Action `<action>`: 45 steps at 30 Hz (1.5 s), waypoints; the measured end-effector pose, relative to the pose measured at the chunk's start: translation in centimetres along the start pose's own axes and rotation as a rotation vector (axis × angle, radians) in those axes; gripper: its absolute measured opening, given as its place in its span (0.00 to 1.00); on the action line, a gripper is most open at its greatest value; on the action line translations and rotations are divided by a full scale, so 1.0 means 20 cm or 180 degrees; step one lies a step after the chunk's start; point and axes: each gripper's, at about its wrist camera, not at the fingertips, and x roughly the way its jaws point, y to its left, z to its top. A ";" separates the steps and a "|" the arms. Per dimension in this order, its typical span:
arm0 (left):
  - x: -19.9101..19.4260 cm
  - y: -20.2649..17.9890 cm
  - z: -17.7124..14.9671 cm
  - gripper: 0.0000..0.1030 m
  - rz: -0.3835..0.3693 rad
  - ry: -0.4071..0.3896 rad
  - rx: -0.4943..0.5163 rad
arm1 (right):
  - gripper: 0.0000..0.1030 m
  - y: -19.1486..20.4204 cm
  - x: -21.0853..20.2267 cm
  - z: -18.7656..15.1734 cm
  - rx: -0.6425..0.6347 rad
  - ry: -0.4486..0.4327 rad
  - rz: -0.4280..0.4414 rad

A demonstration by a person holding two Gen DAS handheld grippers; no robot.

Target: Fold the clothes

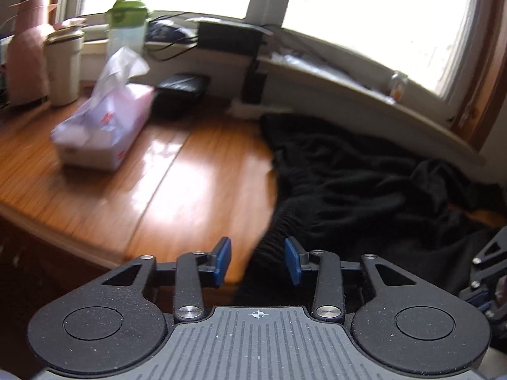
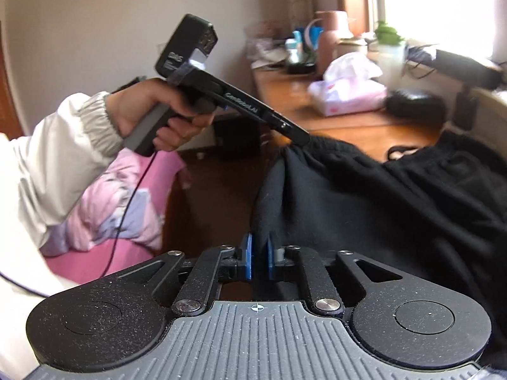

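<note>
A black garment (image 1: 364, 183) lies crumpled on the wooden table (image 1: 190, 174) under the window. Its gathered elastic waistband (image 1: 269, 247) runs between the blue pads (image 1: 223, 259) of my left gripper (image 1: 258, 258). The jaws stand apart, and bare wood shows beside the left pad. In the right wrist view a hand (image 2: 158, 110) holds the left gripper (image 2: 301, 139), whose tip is at the raised edge of the black garment (image 2: 396, 205). My right gripper (image 2: 259, 258) is shut on a hanging fold of the same cloth, just off the table's edge.
A pink tissue pack (image 1: 104, 133), a white cup (image 1: 63, 66), a pink flask (image 1: 27, 57), a green-lidded bottle (image 1: 126, 25) and a black pouch (image 1: 182, 88) stand at the table's left and back. The table's front edge (image 1: 63, 231) is close. Pink bedding (image 2: 126, 205) lies below.
</note>
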 end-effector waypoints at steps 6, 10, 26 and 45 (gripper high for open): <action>0.01 0.02 0.12 0.52 -0.0018 -0.0158 -0.0095 | 0.35 -0.14 -0.11 0.03 0.0123 -0.0188 -0.0342; 0.15 -0.13 0.19 0.56 -0.0188 -0.0114 0.0070 | 0.38 -0.24 -0.17 0.02 0.0183 -0.0219 -0.0613; 0.38 -0.22 0.24 0.23 0.0314 -0.0159 0.0420 | 0.43 -0.41 -0.28 -0.17 0.0451 -0.0242 -0.0979; 0.73 -0.98 0.52 1.00 -0.0466 -0.0580 0.0825 | 0.61 -0.76 -1.19 -0.77 0.0841 -0.0288 -0.3016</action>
